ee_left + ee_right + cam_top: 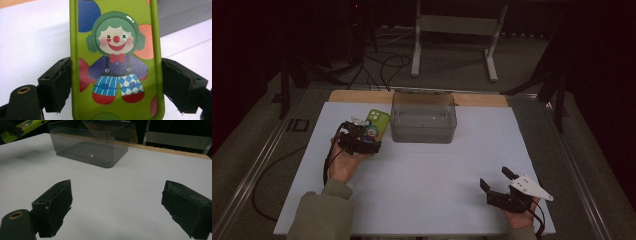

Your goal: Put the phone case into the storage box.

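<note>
While the left gripper (116, 85) clamps the phone case (116, 62) across its width, both pads press the case's long side edges, one on each side. Case sits between the jaws and runs out past them, long axis along the gripper's own line, straight away from the hand. In the left gripper view the printed side faces the camera: green case, clown with green hair, red nose, red bow tie, blue striped and checked trousers, clown's head toward the far end. Top and bottom of the case are cut off by the frame there.

High view: left gripper (364, 134) sits at the left of the white table (437, 200), held in the person's left hand (343, 162), case (378, 121) sticking out up and right toward the clear box (424, 123). Camera cutout is at the far end. Case is just beside the box's left wall; touching or not, cannot tell. Whether the case rests on the table or is lifted off is hard to make out, the gripper covers its near end.

Right gripper (498, 180) is at the near right of the table, well apart from the case, jaws spread wide, nothing between them. Right gripper view: box (92, 147) ahead, case (27, 126) partly cut off at top left.
</note>
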Demonstrator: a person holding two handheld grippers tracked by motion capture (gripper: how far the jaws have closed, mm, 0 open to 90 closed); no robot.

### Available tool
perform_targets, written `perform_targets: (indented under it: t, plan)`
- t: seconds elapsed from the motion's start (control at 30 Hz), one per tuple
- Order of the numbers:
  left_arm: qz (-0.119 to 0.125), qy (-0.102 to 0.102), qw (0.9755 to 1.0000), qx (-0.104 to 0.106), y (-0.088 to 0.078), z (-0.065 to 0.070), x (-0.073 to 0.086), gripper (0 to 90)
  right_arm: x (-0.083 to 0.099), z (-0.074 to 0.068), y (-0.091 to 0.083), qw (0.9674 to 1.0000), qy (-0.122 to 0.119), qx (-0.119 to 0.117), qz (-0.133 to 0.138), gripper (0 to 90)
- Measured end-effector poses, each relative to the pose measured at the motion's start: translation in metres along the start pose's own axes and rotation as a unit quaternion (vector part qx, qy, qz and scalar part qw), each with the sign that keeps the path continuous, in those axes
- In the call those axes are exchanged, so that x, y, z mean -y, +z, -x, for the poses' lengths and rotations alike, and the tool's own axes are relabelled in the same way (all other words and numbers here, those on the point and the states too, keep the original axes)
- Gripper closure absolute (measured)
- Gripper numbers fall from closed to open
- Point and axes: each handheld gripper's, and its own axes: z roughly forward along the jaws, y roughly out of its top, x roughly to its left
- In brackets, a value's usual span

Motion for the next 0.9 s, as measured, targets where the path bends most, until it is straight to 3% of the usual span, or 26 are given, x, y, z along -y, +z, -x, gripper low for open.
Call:
perform_targets:
  t: [0.43,0.7,0.9]
  plan:
    - [0.035,0.031,0.9986,0.024,-0.015,0.009,0.002,16.4,0.001,-0.001,0.004,0.9997,0.008,-0.015,-0.015,9.4]
    - [0.043,0.047,0.9974,0.033,-0.02,0.015,0.003,16.4,0.001,-0.003,0.007,0.9995,0.008,-0.024,-0.021,9.3]
    - [0.049,0.054,0.9965,0.04,-0.021,0.022,0.002,16.5,0.001,-0.002,0.008,0.998,0.031,-0.05,-0.024,9.4]
